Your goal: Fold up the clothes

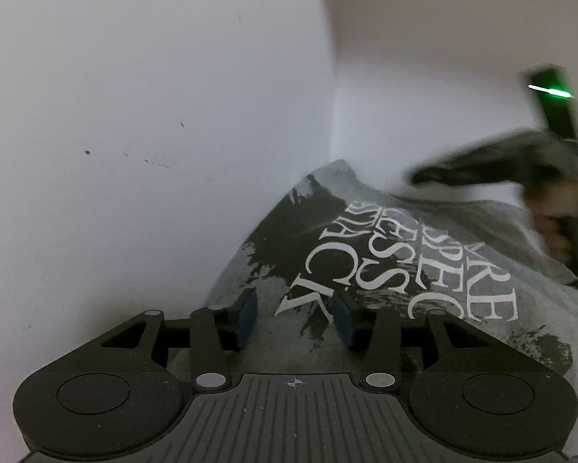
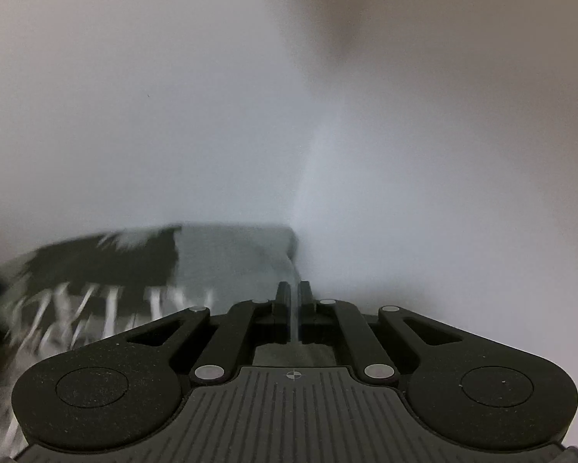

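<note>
A grey T-shirt (image 1: 385, 254) with a black patch and white lettering lies on a white table. My left gripper (image 1: 294, 316) is open, its blue pads (image 1: 248, 318) just above the shirt's print, holding nothing. My right gripper (image 2: 296, 301) is shut on a thin edge of the grey shirt (image 2: 227, 258), which trails off to the left, blurred by motion. In the left wrist view the right gripper (image 1: 435, 177) shows at the far right, blurred, held by a hand, with a green light on its body.
The white table (image 1: 134, 154) spreads to the left of the shirt. A white wall (image 1: 443, 38) rises behind, meeting the table near the shirt's far edge.
</note>
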### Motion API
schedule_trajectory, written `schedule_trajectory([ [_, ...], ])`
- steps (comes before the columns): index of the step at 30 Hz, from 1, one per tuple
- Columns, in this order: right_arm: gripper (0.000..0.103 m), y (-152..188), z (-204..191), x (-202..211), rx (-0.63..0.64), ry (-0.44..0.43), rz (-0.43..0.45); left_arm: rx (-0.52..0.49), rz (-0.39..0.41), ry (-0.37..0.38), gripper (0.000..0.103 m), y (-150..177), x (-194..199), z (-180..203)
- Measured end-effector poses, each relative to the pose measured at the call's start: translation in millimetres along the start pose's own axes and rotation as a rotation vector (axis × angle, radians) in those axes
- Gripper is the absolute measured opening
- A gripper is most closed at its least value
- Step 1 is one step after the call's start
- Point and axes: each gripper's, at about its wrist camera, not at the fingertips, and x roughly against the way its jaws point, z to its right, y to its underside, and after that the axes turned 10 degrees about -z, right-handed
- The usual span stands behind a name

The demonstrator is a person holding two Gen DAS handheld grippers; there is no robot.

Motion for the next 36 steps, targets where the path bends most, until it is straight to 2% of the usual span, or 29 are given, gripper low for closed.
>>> schedule_trajectory([
  [2, 0.009, 21, 7, 29, -0.033, 0.009, -0.009, 0.008, 0.001, 0.019, 0.047, 0, 4, 2],
  [3, 0.02, 32, 6, 45, -0.035, 0.027, -0.01, 0.012, 0.004, 0.024, 0.05, 1, 9, 5],
  [4, 0.043, 41, 4, 59, -0.046, 0.036, -0.004, 0.011, 0.009, 0.02, 0.061, 2, 17, 8],
  [5, 0.053, 49, 0, 73, -0.077, 0.039, -0.001, 0.002, 0.015, 0.017, 0.068, 4, 27, 12],
  [6, 0.06, 57, -8, 86, -0.095, 0.041, -0.013, -0.007, 0.021, 0.013, 0.077, 6, 36, 15],
  [8, 0.065, 72, -23, 111, -0.13, 0.044, -0.038, -0.023, 0.043, 0.02, 0.08, 12, 62, 20],
  [10, 0.087, 87, -38, 136, -0.164, 0.047, -0.06, -0.027, 0.041, 0.035, 0.088, 19, 86, 22],
  [11, 0.09, 89, -50, 147, -0.175, 0.05, -0.052, -0.029, 0.039, 0.043, 0.093, 22, 97, 23],
  [12, 0.095, 94, -62, 155, -0.184, 0.053, -0.047, -0.032, 0.037, 0.044, 0.103, 29, 109, 22],
  [13, 0.1, 98, -74, 164, -0.193, 0.056, -0.042, -0.034, 0.034, 0.044, 0.103, 36, 120, 20],
  [15, 0.103, 106, -98, 180, -0.22, 0.048, -0.037, -0.039, 0.029, 0.044, 0.103, 50, 144, 18],
  [18, 0.103, 120, -142, 194, -0.29, 0.034, -0.047, -0.052, -0.02, 0.04, 0.103, 80, 170, 5],
  [22, 0.103, 139, -202, 203, -0.321, 0.065, -0.113, -0.055, -0.06, -0.014, 0.103, 122, 195, -20],
  [25, 0.103, 151, -239, 209, -0.337, 0.081, -0.155, -0.05, -0.099, -0.022, 0.103, 145, 205, -37],
  [28, 0.103, 160, -267, 217, -0.372, 0.084, -0.175, -0.053, -0.117, -0.016, 0.103, 162, 218, -47],
  [31, 0.103, 161, -291, 223, -0.368, 0.133, -0.195, -0.05, -0.142, -0.009, 0.103, 170, 226, -53],
  [36, 0.103, 168, -311, 232, -0.439, 0.148, -0.212, -0.063, -0.135, -0.018, 0.103, 176, 232, -53],
])
